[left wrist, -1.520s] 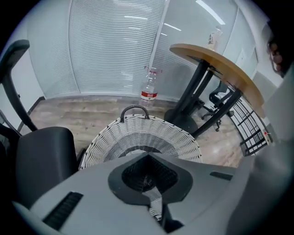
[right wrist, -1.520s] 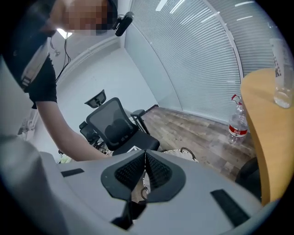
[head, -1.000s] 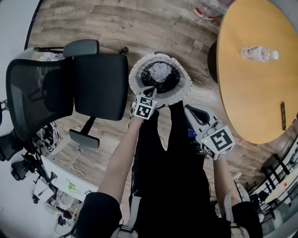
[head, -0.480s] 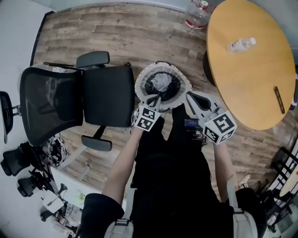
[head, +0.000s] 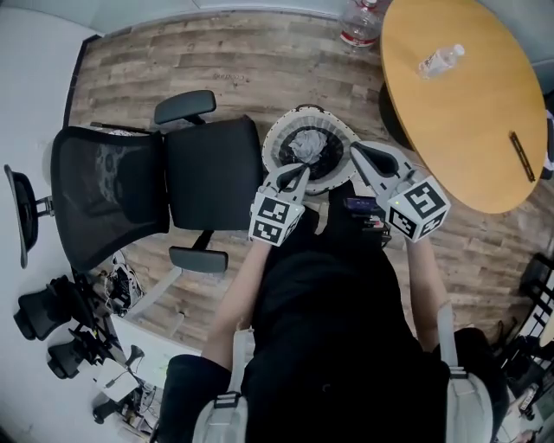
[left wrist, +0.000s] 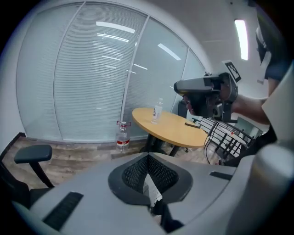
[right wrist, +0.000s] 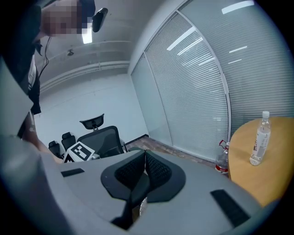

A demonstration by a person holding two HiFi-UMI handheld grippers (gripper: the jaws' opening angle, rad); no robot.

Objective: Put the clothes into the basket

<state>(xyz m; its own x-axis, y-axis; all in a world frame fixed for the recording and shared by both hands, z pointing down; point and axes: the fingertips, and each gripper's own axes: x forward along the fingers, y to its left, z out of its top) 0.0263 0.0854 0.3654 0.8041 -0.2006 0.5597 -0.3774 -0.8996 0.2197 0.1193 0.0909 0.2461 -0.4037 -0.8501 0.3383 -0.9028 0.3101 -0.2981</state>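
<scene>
In the head view a round white basket [head: 279, 137] stands on the wood floor, with dark and grey clothes [head: 305, 149] lying inside it. My left gripper [head: 299, 170] hangs above the basket's near rim, jaws shut with nothing between them. My right gripper [head: 357, 149] is raised over the basket's right edge, also shut and empty. In the left gripper view the left gripper's [left wrist: 148, 158] pads meet, and the right gripper [left wrist: 202, 92] shows ahead, held up in a hand. The right gripper's [right wrist: 144, 153] pads also meet in the right gripper view.
A black office chair [head: 208, 171] with a mesh back [head: 104, 195] stands just left of the basket. A round wooden table [head: 485, 130] lies to the right, with a water bottle [head: 440, 59] on it. A large bottle [head: 357, 22] stands on the floor beyond.
Both grippers have risen away from the basket, the left one more. Both stay shut, and the clothes remain in the basket.
</scene>
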